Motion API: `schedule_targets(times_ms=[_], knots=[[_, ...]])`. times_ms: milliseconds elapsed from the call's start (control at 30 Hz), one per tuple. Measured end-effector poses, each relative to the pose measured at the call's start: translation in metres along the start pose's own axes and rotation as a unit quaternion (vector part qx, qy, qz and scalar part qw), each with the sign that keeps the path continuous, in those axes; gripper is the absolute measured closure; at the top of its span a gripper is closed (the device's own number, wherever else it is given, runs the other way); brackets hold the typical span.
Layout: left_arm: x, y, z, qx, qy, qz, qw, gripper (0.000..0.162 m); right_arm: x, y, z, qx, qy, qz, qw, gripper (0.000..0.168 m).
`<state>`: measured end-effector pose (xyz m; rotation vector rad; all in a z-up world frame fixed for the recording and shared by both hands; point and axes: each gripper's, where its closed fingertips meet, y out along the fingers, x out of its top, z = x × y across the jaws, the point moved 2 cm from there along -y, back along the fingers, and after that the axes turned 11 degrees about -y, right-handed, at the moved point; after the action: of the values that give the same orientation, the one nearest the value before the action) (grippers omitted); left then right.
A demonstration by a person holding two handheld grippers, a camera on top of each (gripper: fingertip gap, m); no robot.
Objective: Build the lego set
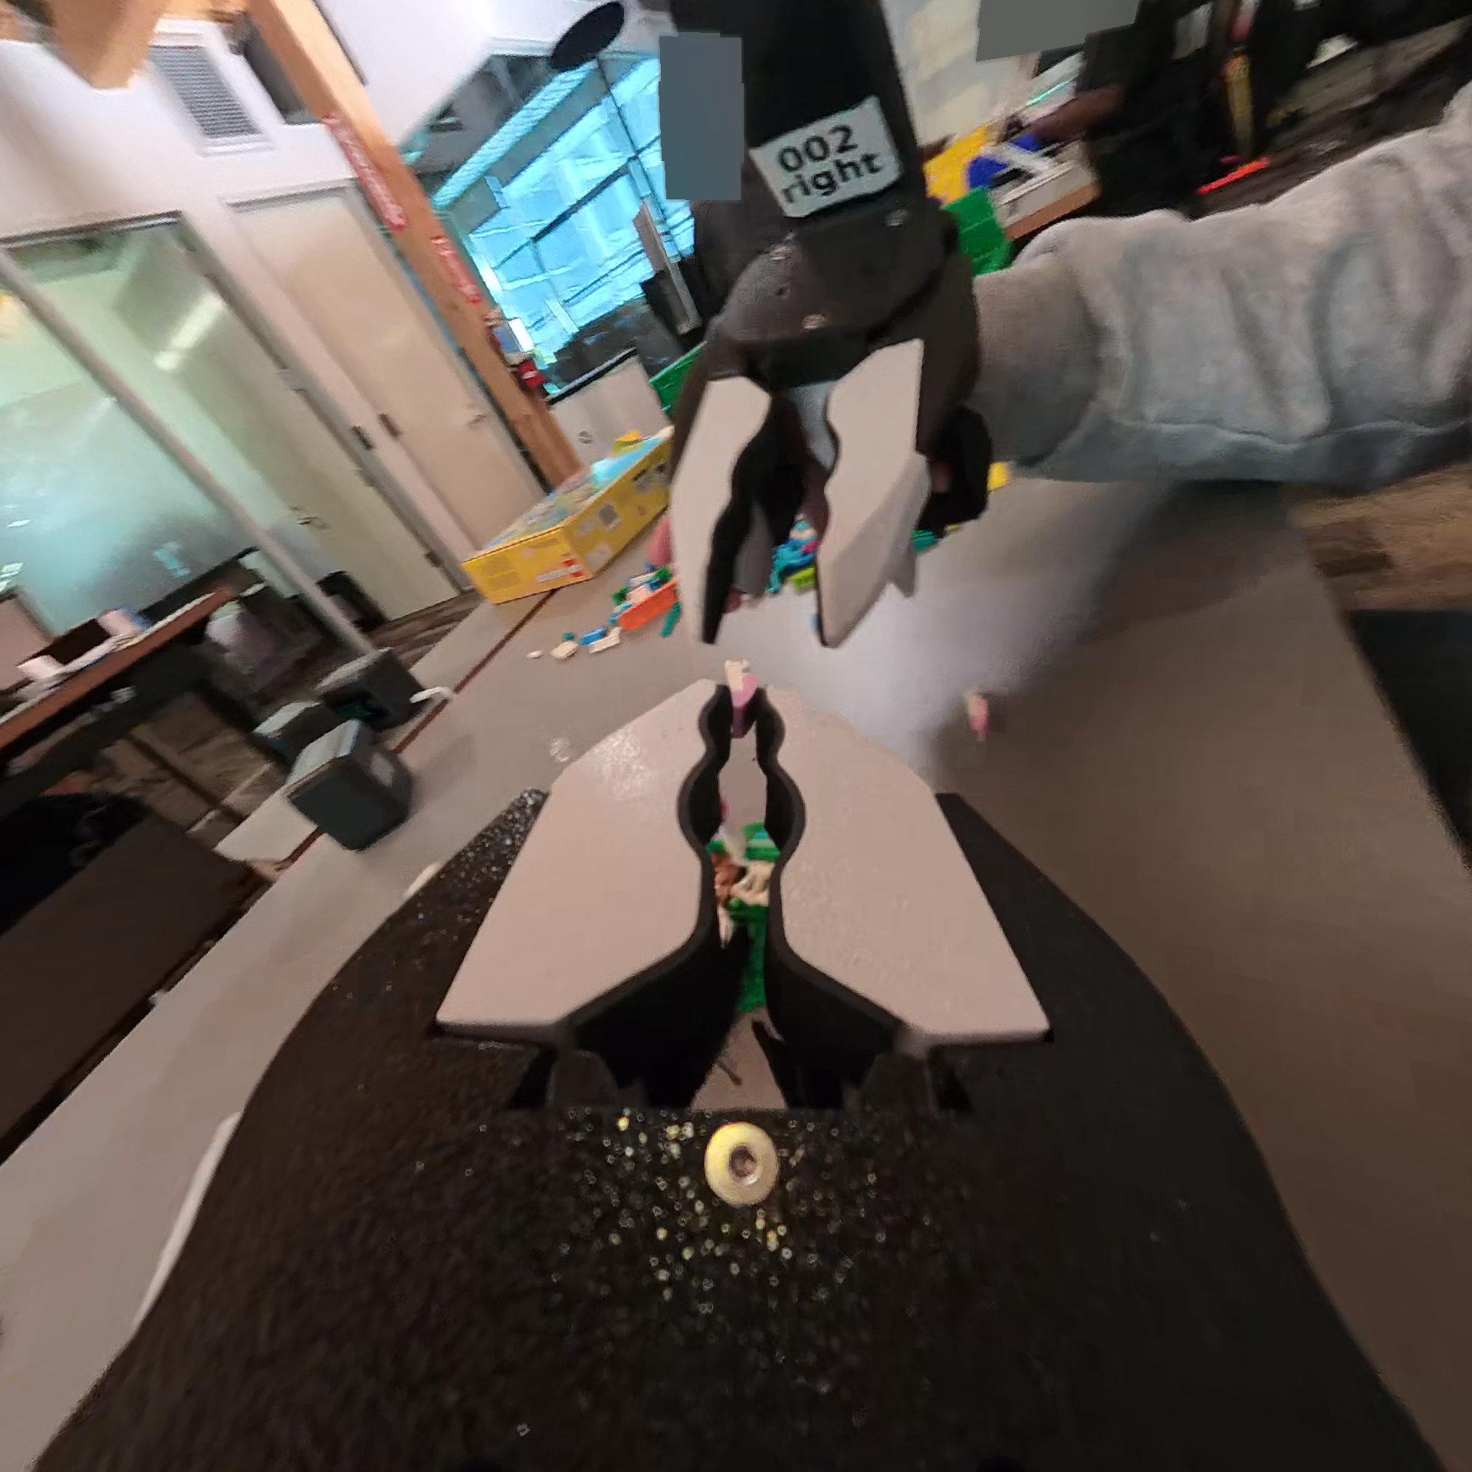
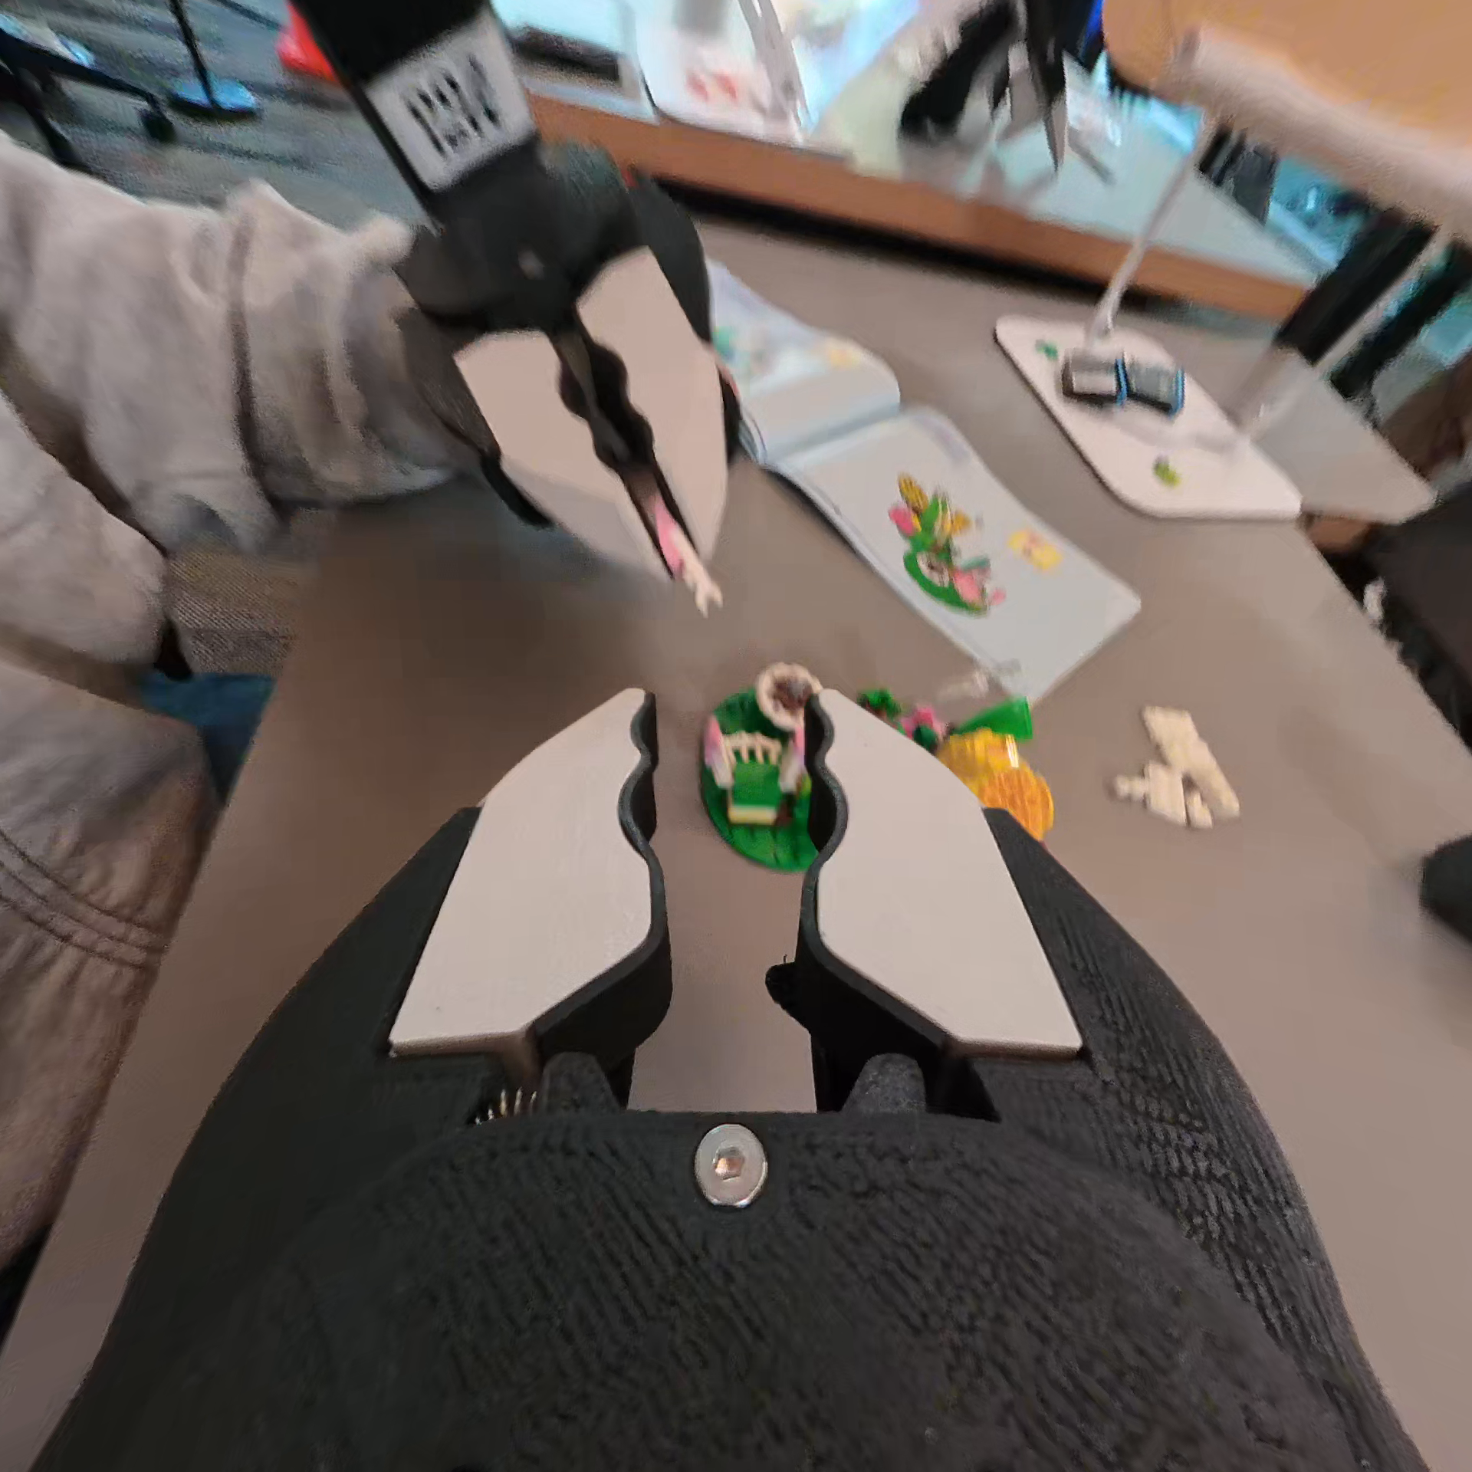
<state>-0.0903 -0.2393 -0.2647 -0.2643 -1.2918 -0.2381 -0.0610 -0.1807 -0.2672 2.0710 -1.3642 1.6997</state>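
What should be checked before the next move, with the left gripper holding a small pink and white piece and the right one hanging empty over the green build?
1. Left gripper shut on the pink and white piece: ok, the piece sticks out past the tips.
2. Right gripper open and empty: ok, jaws apart with nothing between them.
3. Green build standing on the table: ok, upright on its round base.
4. Instruction booklet open: ok, though the page is too blurred to follow.
5. Which way the piece is turned for fitting: cannot tell, motion blur.
6. Free path between the grippers: ok, they are apart.
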Motion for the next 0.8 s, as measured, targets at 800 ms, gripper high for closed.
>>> schedule_targets(times_ms=[800], knots=[[0.031,0.002,0.006,-0.086,-0.328,-0.089,0.937,0.123,0.064,-0.007,-0.002,-0.266,-0.293,-0.055,0.917,0.164]])
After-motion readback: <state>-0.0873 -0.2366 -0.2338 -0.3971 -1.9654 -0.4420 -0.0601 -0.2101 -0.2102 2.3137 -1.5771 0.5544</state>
